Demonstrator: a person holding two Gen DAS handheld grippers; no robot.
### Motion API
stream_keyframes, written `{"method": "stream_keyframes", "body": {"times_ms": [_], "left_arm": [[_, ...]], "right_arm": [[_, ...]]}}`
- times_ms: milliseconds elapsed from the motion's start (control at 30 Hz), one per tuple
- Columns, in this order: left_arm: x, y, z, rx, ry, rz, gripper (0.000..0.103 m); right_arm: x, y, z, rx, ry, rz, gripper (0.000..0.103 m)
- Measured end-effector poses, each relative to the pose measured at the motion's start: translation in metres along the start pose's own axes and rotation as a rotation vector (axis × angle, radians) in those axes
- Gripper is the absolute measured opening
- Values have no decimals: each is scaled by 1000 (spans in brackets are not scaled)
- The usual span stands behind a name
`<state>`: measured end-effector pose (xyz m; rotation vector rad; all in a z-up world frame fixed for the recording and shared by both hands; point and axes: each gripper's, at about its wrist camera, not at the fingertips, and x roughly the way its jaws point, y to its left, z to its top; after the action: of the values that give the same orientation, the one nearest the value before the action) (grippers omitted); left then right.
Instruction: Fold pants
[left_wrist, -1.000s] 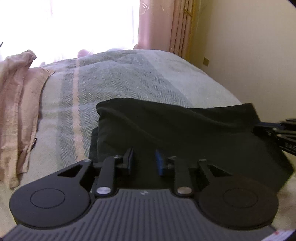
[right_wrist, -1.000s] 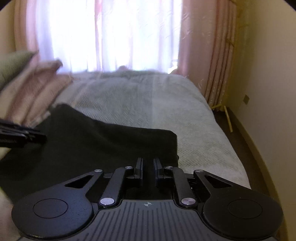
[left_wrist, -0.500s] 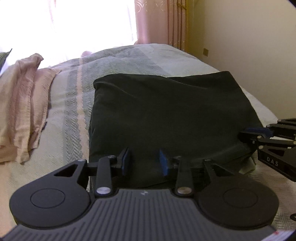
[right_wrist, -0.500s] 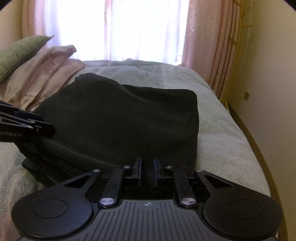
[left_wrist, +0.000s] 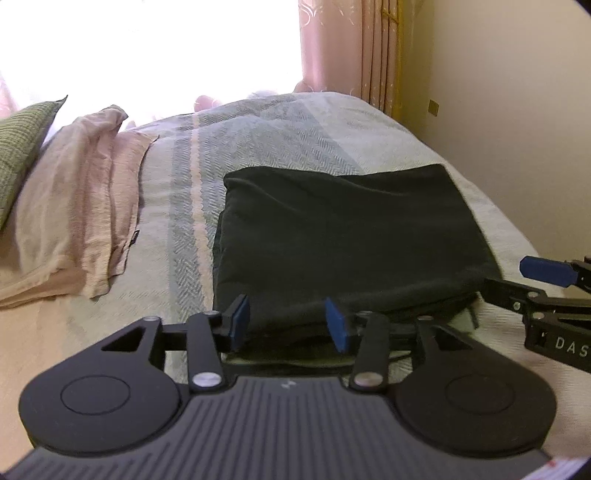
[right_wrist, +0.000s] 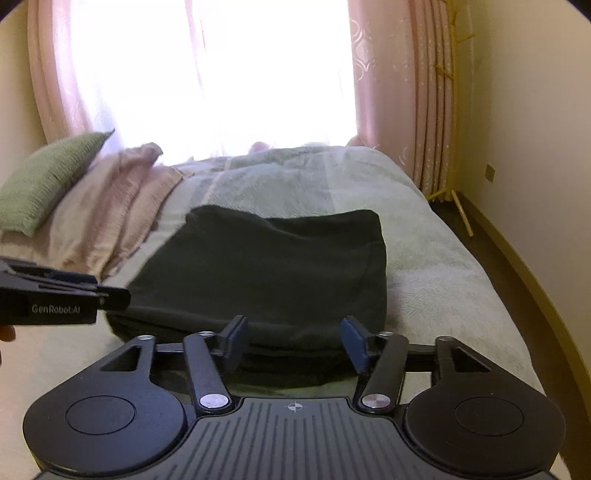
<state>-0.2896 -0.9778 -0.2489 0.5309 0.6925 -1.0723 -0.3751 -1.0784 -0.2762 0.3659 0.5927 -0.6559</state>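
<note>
Item: dark pants (left_wrist: 347, 236), folded into a compact rectangle, lay mid-bed (left_wrist: 288, 140). We had both tools clamped a second earlier; now the left tool (left_wrist: 288, 325) and right tool (right_wrist: 293, 341) were opening, jaws apart, nothing between them. We judged the fold released, likely finished.

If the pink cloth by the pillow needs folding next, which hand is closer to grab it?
Probably the left. The pink cloth lies on the left side of the bed, beside the dark folded pants. The left gripper, jaws opening and empty, is on that side; the right gripper is farther away.
</note>
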Motion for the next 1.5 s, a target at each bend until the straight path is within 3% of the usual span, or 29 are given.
{"method": "stream_keyframes", "body": {"times_ms": [233,433,533,700,900,1100,1500], "left_arm": [[-76,6,-11,-47,-11,-14,63],[-150,20,-22,-96,-22,-17,72],[-183,27,-28,-132,-32,-5,83],[-230,31,-42,-189,-42,16,91],[-280,19,-58,-139,-71,64,101],[-328,13,-68,-162,-96,15,101],[-394,21,-91,-115,-69,-31,101]], "right_arm": [[-65,15,11,87,2,41,65],[-129,28,15,146,13,71,67],[-159,37,16,146,14,68,68],[-202,54,18,125,11,52,68],[-247,73,11,105,37,64,69],[-287,96,3,28,52,21,69],[-357,118,-13,124,49,7,69]]}}
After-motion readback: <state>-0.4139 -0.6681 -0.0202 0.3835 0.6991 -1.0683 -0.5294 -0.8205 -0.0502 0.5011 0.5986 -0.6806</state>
